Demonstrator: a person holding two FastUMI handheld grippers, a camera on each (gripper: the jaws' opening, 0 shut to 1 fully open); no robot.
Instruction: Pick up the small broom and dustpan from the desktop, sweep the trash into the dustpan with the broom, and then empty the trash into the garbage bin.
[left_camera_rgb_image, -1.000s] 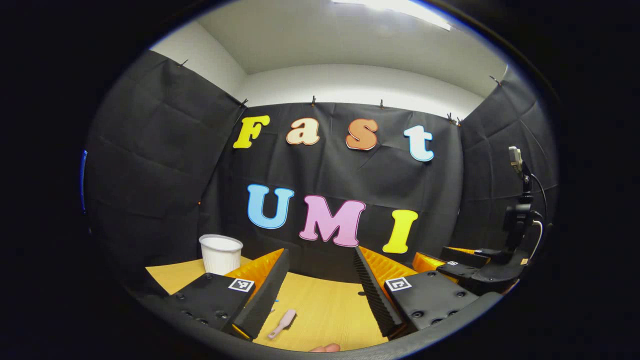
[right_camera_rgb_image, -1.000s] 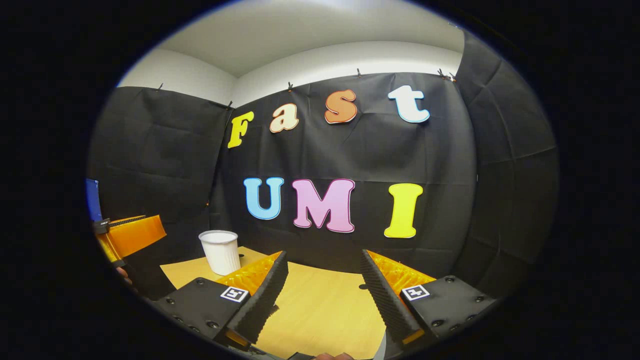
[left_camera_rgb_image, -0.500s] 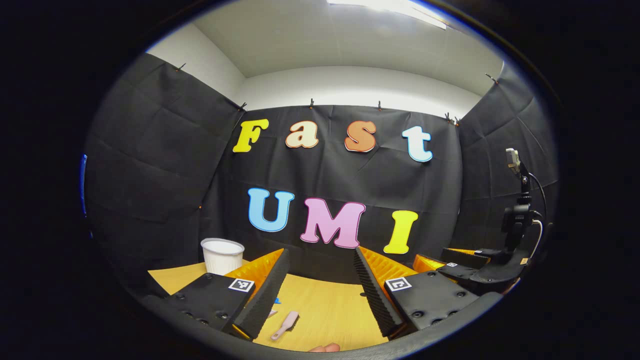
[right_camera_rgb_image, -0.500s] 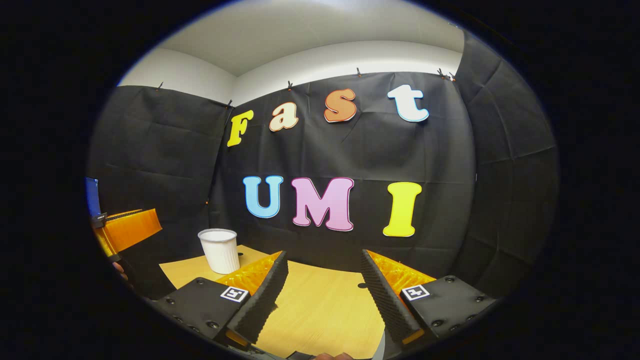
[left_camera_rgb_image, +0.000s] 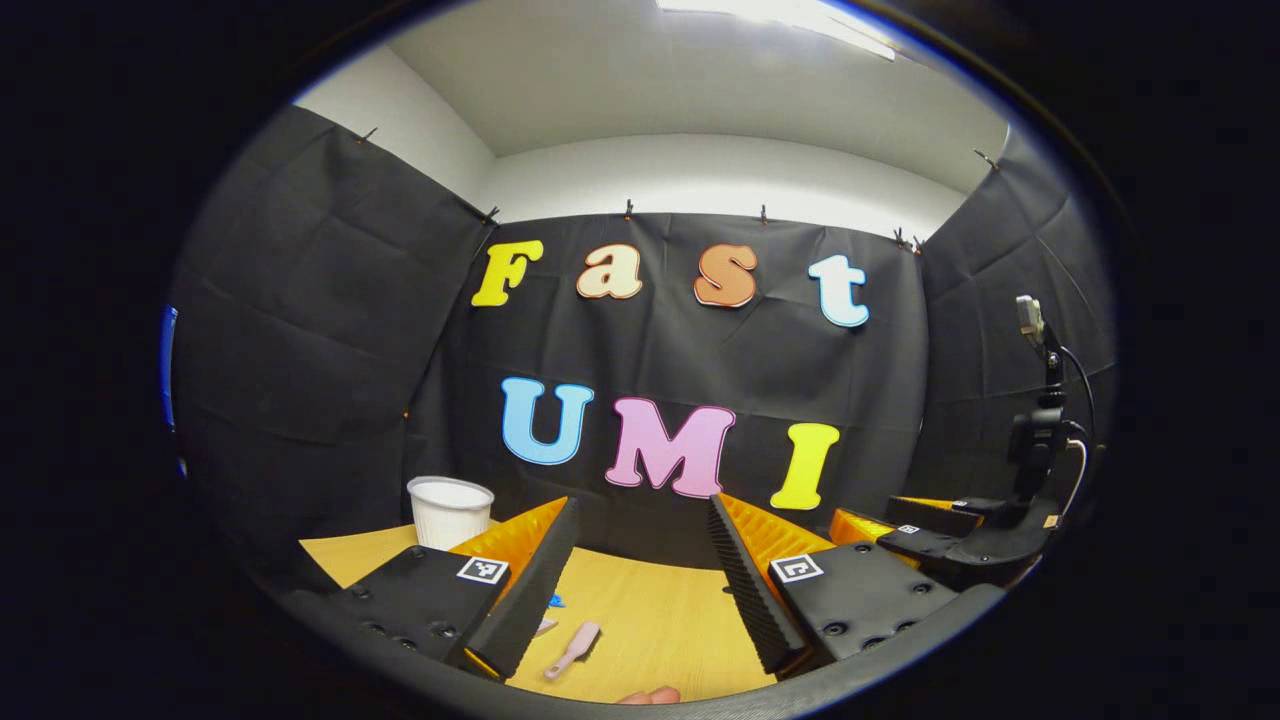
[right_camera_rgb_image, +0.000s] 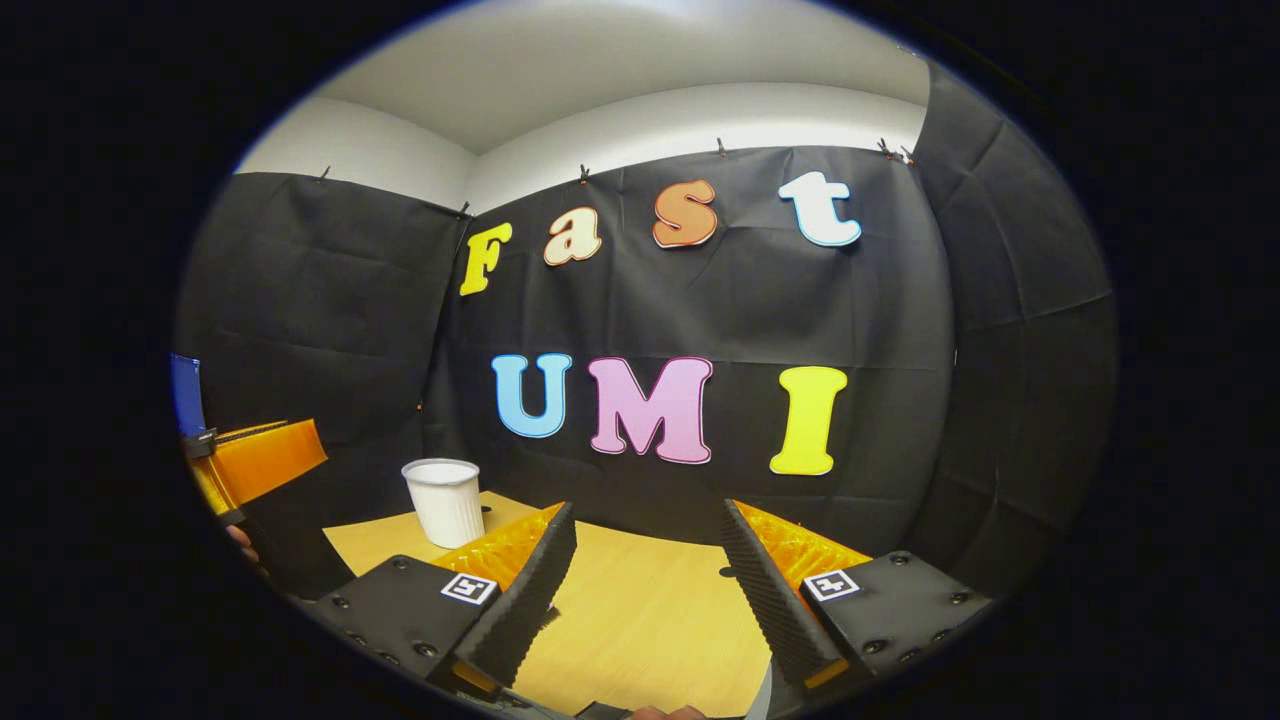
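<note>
Two grippers hang above the wooden desk (left_camera_rgb_image: 660, 610), each with its fingers spread wide and nothing between them.

In the left gripper view, a white ribbed garbage bin (left_camera_rgb_image: 449, 510) stands at the far left of the desk, close to the black cloth wall. The left gripper (left_camera_rgb_image: 640, 570) comes next, its two fingers (left_camera_rgb_image: 525, 585) well apart over bare wood. Below that gap, just beside the left-hand finger, a small blue scrap of trash (left_camera_rgb_image: 555, 602) lies on the desk, and nearer the camera a small pink broom (left_camera_rgb_image: 573, 648) lies flat with its handle pointing toward the lower left. A fingertip (left_camera_rgb_image: 650, 695) of the person shows at the bottom edge. Farther right, the right gripper (left_camera_rgb_image: 900, 525) is seen from the side, with a black camera mount rising above it.

In the right gripper view, part of the left gripper (right_camera_rgb_image: 262, 465) shows at the far left edge. The garbage bin (right_camera_rgb_image: 446, 502) stands just right of it at the back of the desk (right_camera_rgb_image: 650, 620). The right gripper (right_camera_rgb_image: 645, 570) has its fingers (right_camera_rgb_image: 525, 590) held far apart, gripping nothing. I cannot make out the dustpan for certain.
</note>
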